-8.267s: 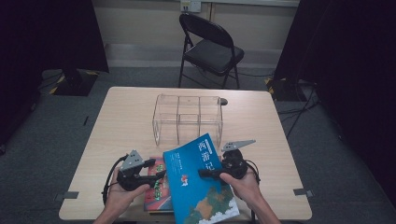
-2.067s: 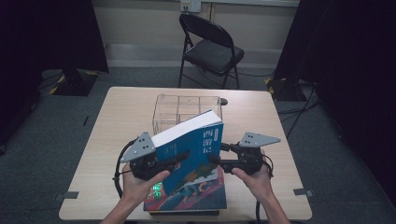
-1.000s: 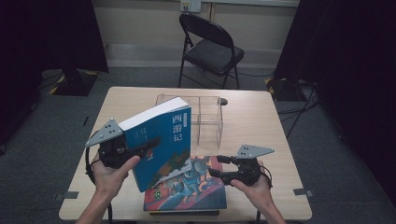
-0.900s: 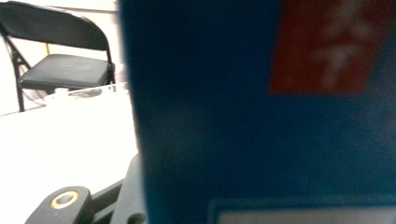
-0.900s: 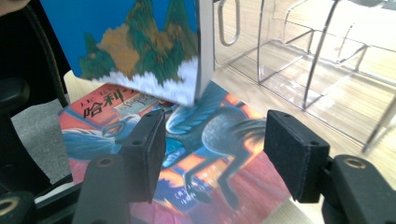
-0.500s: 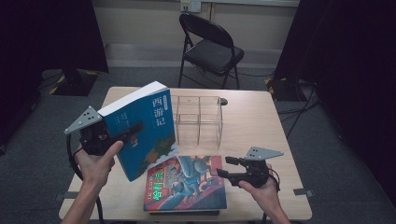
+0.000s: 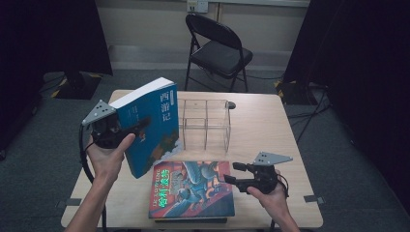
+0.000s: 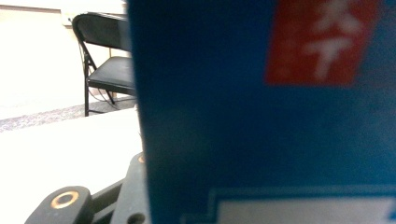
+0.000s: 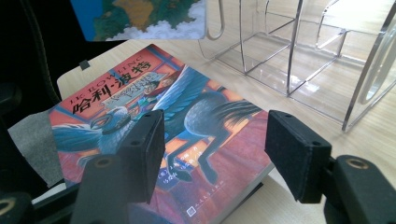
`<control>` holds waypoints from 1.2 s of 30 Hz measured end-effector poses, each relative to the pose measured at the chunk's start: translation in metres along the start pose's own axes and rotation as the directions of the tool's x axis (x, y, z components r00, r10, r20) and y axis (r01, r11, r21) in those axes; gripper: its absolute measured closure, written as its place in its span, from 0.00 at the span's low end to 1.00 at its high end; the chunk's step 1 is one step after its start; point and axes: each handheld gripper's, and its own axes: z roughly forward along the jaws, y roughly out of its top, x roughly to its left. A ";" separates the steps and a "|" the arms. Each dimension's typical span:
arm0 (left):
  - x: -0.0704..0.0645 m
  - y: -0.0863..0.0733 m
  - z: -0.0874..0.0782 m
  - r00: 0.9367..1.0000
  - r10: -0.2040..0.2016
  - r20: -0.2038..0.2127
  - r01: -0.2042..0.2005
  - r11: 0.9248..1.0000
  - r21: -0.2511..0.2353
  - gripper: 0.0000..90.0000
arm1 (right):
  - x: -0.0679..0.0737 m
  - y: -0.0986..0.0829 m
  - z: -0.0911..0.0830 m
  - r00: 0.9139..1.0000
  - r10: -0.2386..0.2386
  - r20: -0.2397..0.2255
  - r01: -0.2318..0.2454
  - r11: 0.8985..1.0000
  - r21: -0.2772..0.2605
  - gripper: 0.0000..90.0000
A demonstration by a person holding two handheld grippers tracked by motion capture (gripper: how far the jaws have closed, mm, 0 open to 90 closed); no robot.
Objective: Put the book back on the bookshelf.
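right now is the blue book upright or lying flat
Upright and off the table: the blue book stands on end, slightly tilted, clamped in the left gripper, with the clear rack beside it.

The left gripper, raised at the left with the forearm angling up from the near edge, has its black fingers clamped shut. The right gripper sits low at the near right, fingers spread wide apart, pointing left.
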 end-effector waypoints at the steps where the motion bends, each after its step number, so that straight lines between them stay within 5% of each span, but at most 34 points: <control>1: -0.001 0.000 0.002 1.000 0.000 -0.004 0.000 1.000 -0.001 0.68 | 0.000 0.000 0.000 1.000 0.001 0.000 -0.001 1.000 -0.002 0.42; 5: -0.001 0.001 0.011 0.999 -0.027 -0.029 0.028 1.000 0.008 0.68 | -0.001 -0.001 -0.002 1.000 0.000 0.004 0.000 1.000 -0.002 0.43; 18: 0.000 -0.001 0.027 0.997 -0.020 -0.076 0.023 0.999 0.047 0.68 | -0.005 -0.007 -0.004 1.000 0.019 0.004 -0.019 1.000 -0.001 0.43; 25: 0.007 -0.004 0.038 0.992 -0.074 -0.099 0.079 0.996 0.049 0.68 | -0.005 -0.008 -0.006 1.000 0.022 0.006 -0.022 1.000 -0.003 0.43; 36: 0.003 -0.005 0.053 0.990 -0.031 -0.135 0.041 0.997 0.069 0.68 | -0.005 -0.009 -0.004 1.000 0.019 -0.003 -0.019 1.000 0.004 0.43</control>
